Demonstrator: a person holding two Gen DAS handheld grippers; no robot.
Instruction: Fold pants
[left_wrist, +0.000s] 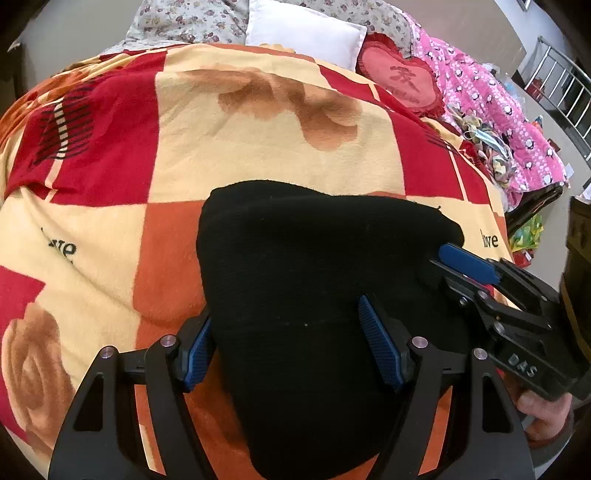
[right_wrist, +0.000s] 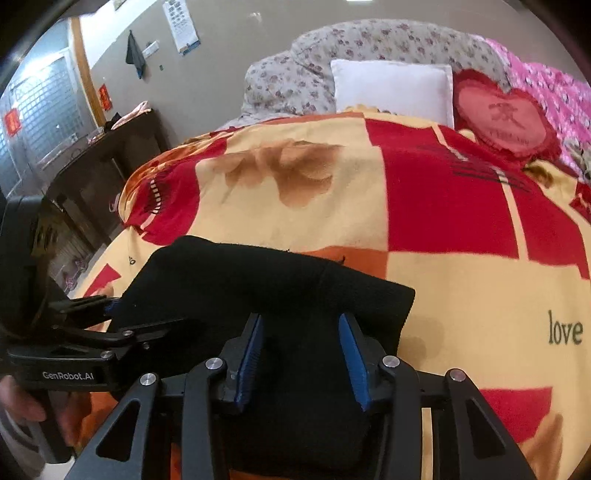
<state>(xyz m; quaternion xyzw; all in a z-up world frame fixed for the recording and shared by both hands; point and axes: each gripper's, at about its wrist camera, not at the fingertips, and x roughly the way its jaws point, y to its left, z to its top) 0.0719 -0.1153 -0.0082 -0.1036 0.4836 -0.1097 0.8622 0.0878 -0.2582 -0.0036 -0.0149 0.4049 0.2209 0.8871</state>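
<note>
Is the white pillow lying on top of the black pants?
No. The white pillow sits at the far head of the bed, well apart from the black pants lying on the checked blanket.

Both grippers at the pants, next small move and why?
Probably close both grippers on the near edge and carry it toward the pillow. The left gripper and right gripper both stand open, fingers straddling the black pants, which lie bunched on the blanket. Whether the fabric sits deep enough between the pads is hard to tell, so check the grip before lifting.
</note>
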